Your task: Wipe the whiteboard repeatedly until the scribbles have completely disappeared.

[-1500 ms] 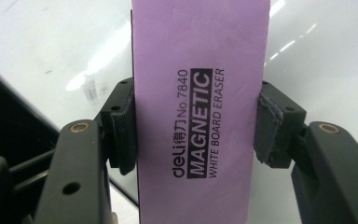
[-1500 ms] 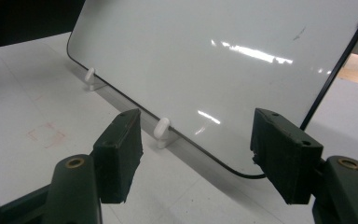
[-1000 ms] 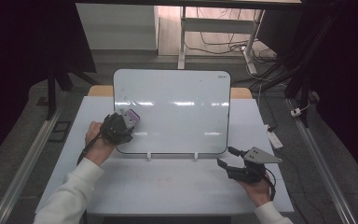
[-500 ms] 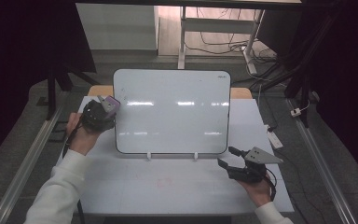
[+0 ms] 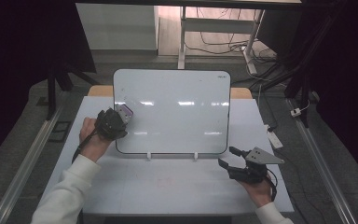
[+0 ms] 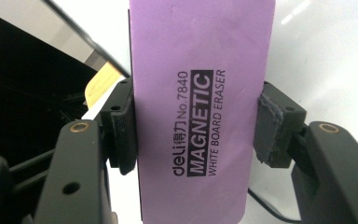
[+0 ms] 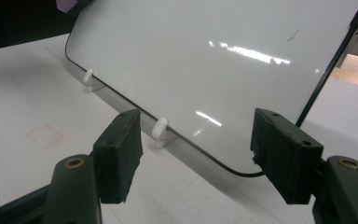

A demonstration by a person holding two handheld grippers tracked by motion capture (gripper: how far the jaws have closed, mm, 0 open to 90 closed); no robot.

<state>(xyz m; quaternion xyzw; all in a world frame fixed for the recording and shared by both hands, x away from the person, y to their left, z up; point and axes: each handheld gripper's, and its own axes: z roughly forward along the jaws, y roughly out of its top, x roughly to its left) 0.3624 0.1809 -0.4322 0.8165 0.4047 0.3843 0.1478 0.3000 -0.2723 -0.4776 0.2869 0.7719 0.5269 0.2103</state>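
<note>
The left gripper point(image 5: 117, 120) is clamped on a flat purple rectangular whiteboard eraser point(image 6: 200, 107), its pads pressing the eraser's two long edges. In the high view the eraser point(image 5: 125, 112) sits against the left edge of the propped white rounded-corner whiteboard point(image 5: 177, 112), partway up it; most of it is hidden under the gripper body, and whether its face touches the board cannot be told. In the left gripper view its top and bottom ends are cut off. The right gripper point(image 5: 230, 156) rests near the front right corner of the white table point(image 5: 168, 186), jaws apart with nothing between them, pointing at the board's lower right corner point(image 7: 242, 170). Two small white clips point(image 7: 159, 129) hold the board's bottom edge.
</note>
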